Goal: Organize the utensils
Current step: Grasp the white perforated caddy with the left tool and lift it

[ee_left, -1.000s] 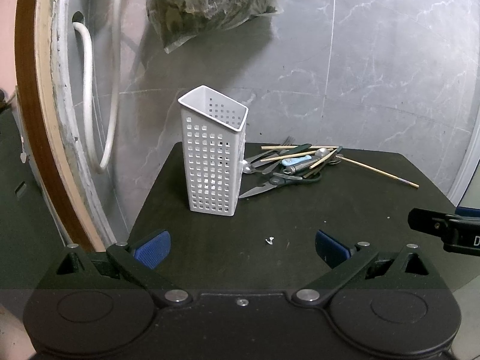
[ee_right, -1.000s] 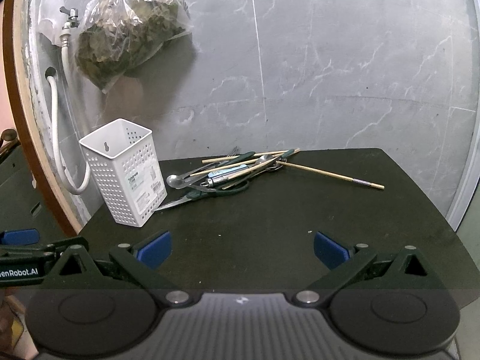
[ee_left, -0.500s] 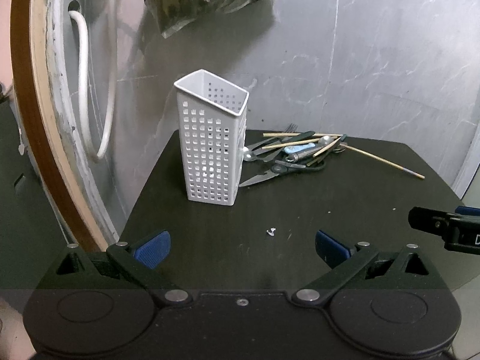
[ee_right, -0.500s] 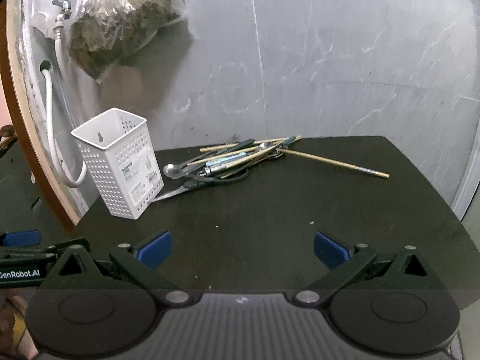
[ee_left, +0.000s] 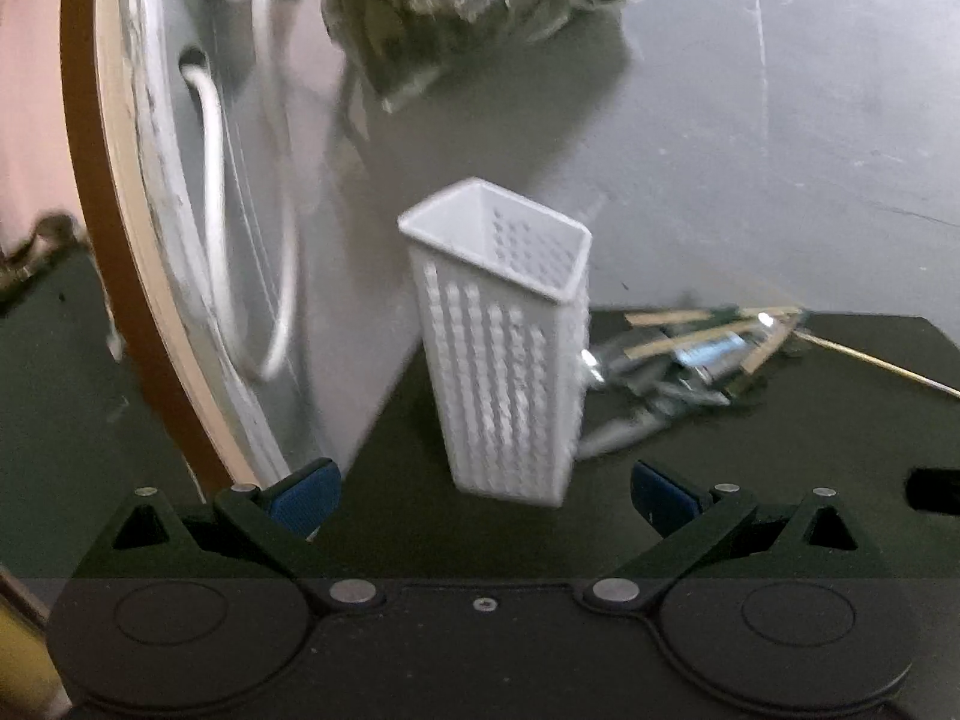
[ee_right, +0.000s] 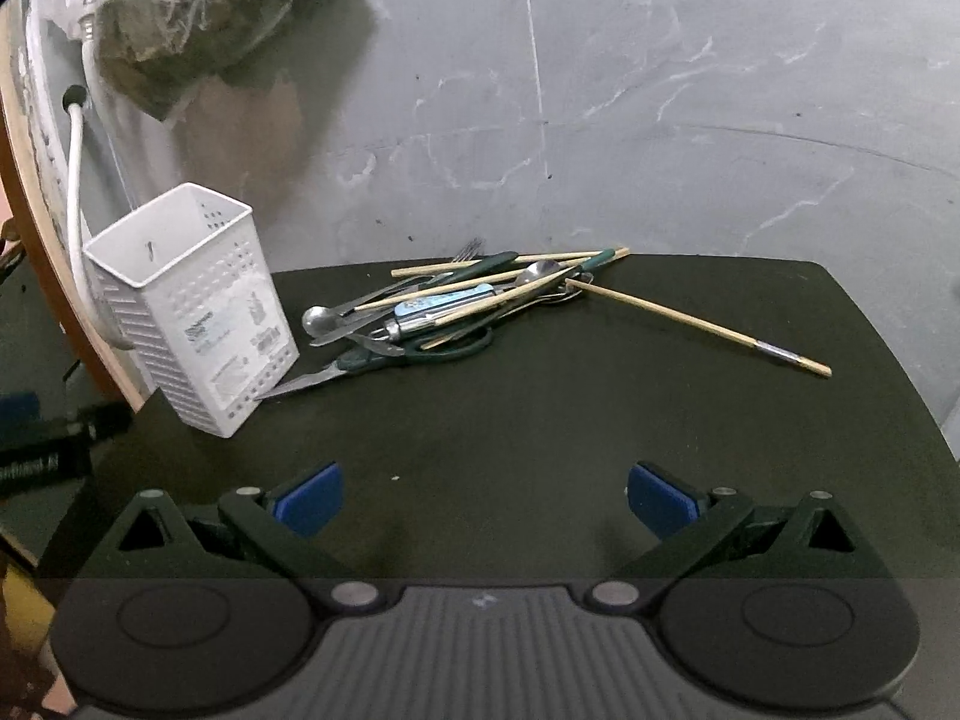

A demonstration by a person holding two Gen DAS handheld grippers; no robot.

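Observation:
A white perforated utensil holder (ee_left: pixel 504 360) stands upright at the left of a black table (ee_right: pixel 540 420); it also shows in the right wrist view (ee_right: pixel 192 306). Behind and right of it lies a pile of utensils (ee_right: pixel 456 306): spoons, a fork, green-handled scissors, a blue-handled tool and wooden chopsticks. One chopstick (ee_right: pixel 702 324) lies apart to the right. My left gripper (ee_left: pixel 483 489) is open and empty, close in front of the holder. My right gripper (ee_right: pixel 485 498) is open and empty, over the table's front, short of the pile.
A grey marbled wall (ee_right: pixel 660 120) backs the table. A plastic bag of dark greens (ee_right: pixel 198 18) hangs at the upper left beside a white hose (ee_left: pixel 216 180) and a wooden frame edge (ee_left: pixel 102 240). The left gripper shows at the left edge of the right wrist view (ee_right: pixel 54 438).
My left gripper has moved forward toward the holder, which now looks larger and blurred. My right gripper has moved forward toward the utensil pile. Both stay open.

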